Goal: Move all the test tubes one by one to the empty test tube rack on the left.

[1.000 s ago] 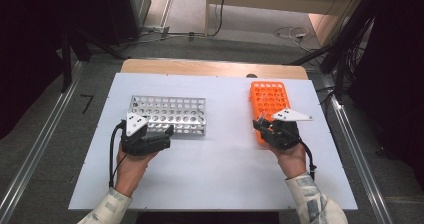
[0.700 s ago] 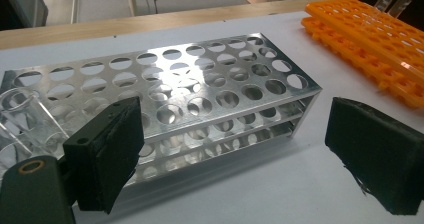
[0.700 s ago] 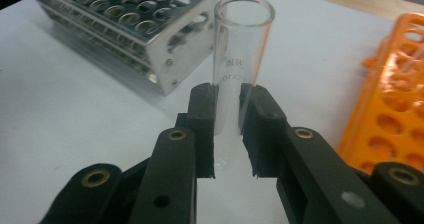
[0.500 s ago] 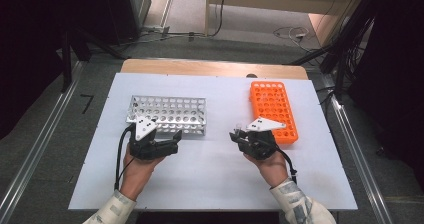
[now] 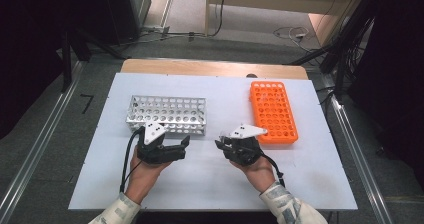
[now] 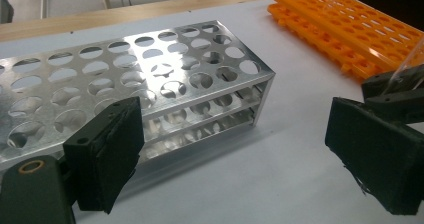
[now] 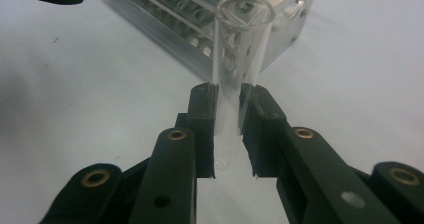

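White table (image 5: 210,184) is carrying everything; the metal rack (image 5: 167,115) is serving as landmark, lying left of centre with its holes facing up and all looking empty; the orange rack (image 5: 273,111) is lying well to the right of the metal rack, apart from it, also looking empty from above.

Left gripper (image 5: 175,149) is hovering just in front of the metal rack's near right end, jaws standing wide apart, nothing between the pads (image 6: 112,149).

Right gripper (image 5: 226,145) is sitting to the right of the metal rack, between the two racks, jaws clamped together on a clear glass test tube (image 7: 239,79); the tube is pointing its open mouth toward the metal rack's end in the right gripper view, pads gripping its lower half, rounded bottom showing between them.

Handling judgement: tube is looking light, rigid, smooth and breakable; grip is sitting well on the straight wall away from the rim; squeezing harder is risking a crack, looser is risking a slip.

Obstructions: the left gripper is standing close to the rack corner nearest the tube and may be crowding the approach; table between them is lying bare.
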The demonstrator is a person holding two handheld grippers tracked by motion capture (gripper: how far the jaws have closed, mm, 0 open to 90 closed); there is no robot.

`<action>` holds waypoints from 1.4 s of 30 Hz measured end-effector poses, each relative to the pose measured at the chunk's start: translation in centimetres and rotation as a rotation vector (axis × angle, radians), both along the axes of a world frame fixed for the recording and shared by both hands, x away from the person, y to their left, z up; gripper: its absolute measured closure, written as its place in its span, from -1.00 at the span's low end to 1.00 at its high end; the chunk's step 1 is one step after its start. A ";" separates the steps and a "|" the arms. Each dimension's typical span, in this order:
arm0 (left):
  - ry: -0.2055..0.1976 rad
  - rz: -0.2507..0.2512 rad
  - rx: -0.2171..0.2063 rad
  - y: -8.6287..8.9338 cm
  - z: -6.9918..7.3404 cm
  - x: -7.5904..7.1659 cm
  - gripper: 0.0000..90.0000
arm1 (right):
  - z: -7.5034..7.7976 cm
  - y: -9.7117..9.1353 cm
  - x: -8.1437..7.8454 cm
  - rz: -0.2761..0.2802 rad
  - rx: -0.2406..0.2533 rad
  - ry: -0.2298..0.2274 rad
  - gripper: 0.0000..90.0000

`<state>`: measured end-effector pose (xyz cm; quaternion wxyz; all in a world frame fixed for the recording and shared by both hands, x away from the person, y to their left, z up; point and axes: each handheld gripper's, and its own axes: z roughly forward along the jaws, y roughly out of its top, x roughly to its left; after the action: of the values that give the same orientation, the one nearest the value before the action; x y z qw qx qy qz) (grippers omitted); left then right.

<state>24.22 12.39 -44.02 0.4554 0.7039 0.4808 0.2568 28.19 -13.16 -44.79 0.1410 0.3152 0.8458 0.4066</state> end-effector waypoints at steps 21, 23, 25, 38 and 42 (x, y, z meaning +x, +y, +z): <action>0.002 -0.189 -0.036 -3.0 0.2 -1.4 -0.23 | -0.9 4.0 -0.8 0.110 -0.014 0.005 0.63; 0.003 -0.206 -0.040 -3.1 0.1 -1.4 -0.05 | -0.9 4.1 -0.8 0.113 -0.012 0.002 0.63; 0.003 -0.219 -0.041 -3.1 0.1 -1.4 0.11 | -0.8 4.2 -0.8 0.116 -0.009 0.003 0.63; 0.003 -0.245 -0.048 -3.3 0.0 -1.5 0.59 | -0.7 5.0 -1.4 0.148 -0.003 0.004 0.63; -0.006 -0.243 -0.040 -3.3 0.1 -1.5 0.65 | -0.7 4.9 -1.4 0.147 -0.003 0.003 0.63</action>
<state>22.67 9.07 -43.94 0.4987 0.7470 0.3955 0.1923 26.81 -8.23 -45.46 0.1101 0.2524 0.8675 0.4143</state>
